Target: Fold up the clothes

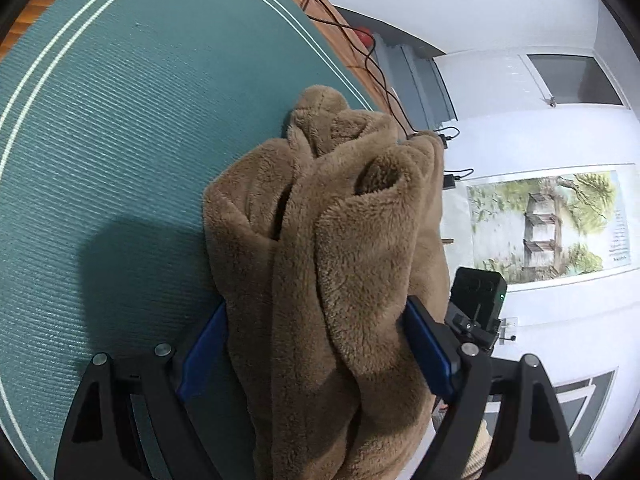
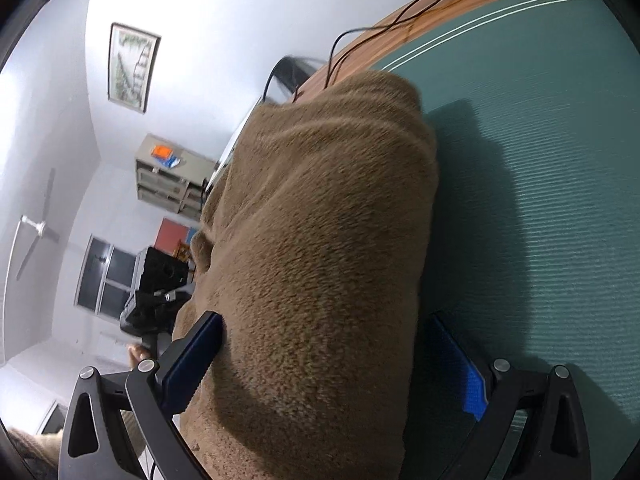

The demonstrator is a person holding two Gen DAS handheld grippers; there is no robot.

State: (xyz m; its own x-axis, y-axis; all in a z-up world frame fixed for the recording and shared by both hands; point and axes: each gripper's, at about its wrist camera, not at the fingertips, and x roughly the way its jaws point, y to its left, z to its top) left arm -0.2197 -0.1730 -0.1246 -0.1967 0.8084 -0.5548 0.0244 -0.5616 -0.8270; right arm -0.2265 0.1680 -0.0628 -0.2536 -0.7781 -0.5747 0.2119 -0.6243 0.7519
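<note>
Both grippers, left gripper (image 1: pixel 316 344) and right gripper (image 2: pixel 320 364), pinch the brown fleece garment (image 1: pixel 332 232), bunched above the green mat (image 1: pixel 100 140); thick pile could slip out, spoiling the fold

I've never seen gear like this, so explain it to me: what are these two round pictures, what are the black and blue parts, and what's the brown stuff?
Each picture comes from a fisheye camera on a hand-held gripper that a person carries, no robot. One looks along the left hand-held gripper, the other along the right hand-held gripper. The blue pads are their fingers. Both pinch a brown fleece, bunched and lifted over a green mat on a wooden table with cables.
</note>
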